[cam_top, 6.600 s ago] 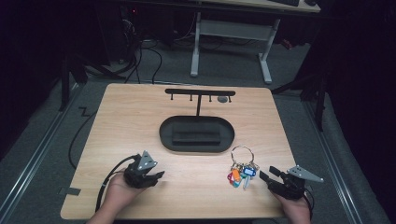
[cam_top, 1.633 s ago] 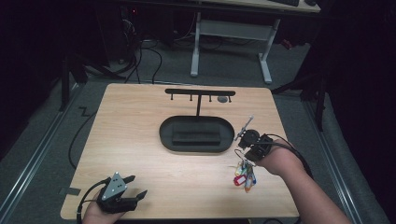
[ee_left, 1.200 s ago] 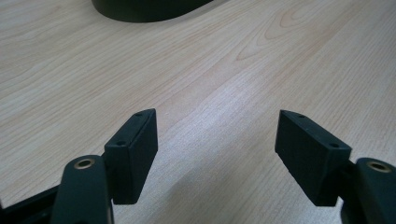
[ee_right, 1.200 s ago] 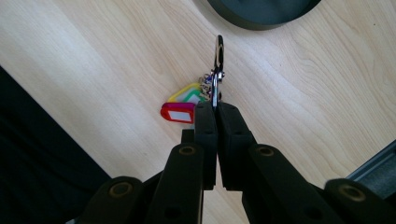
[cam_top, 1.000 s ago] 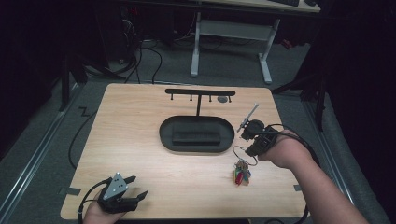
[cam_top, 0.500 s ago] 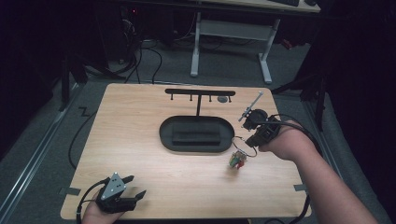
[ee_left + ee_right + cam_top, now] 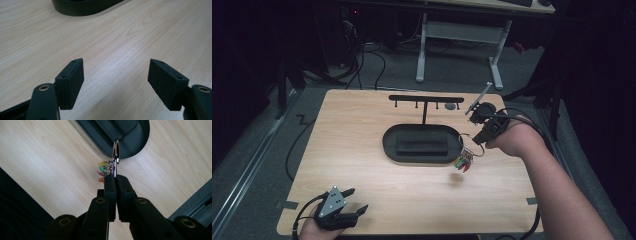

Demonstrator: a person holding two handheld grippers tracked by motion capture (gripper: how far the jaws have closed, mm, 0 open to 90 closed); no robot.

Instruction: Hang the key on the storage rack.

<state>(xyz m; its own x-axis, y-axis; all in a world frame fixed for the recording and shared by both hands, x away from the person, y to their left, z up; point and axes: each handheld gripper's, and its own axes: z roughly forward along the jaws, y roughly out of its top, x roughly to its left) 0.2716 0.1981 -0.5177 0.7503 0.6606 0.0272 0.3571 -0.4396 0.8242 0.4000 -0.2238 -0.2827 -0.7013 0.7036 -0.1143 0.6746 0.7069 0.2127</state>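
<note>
Since a second ago, risen and carried toward the back of the table: right claw [image 7: 475, 142], clamped on the key ring [image 7: 116, 152], coloured keys [image 7: 463, 161] dangling clear of the table [image 7: 362, 130] just beside the right end of the black oval tray [image 7: 392, 150]. Carrying step, by the look of it, with the hook rack [image 7: 426, 99] behind the tray as the likely goal; next, ring lifted level with a peg and slipped over. Left claw [image 7: 353, 201] apart, empty, resting low at the near left corner.

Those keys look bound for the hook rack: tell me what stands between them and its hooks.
Nothing visible does. The bunch of colourful keys on a metal ring hangs from the right gripper, above the black oval tray's end; the black T-shaped hook rack stands behind it.
</note>
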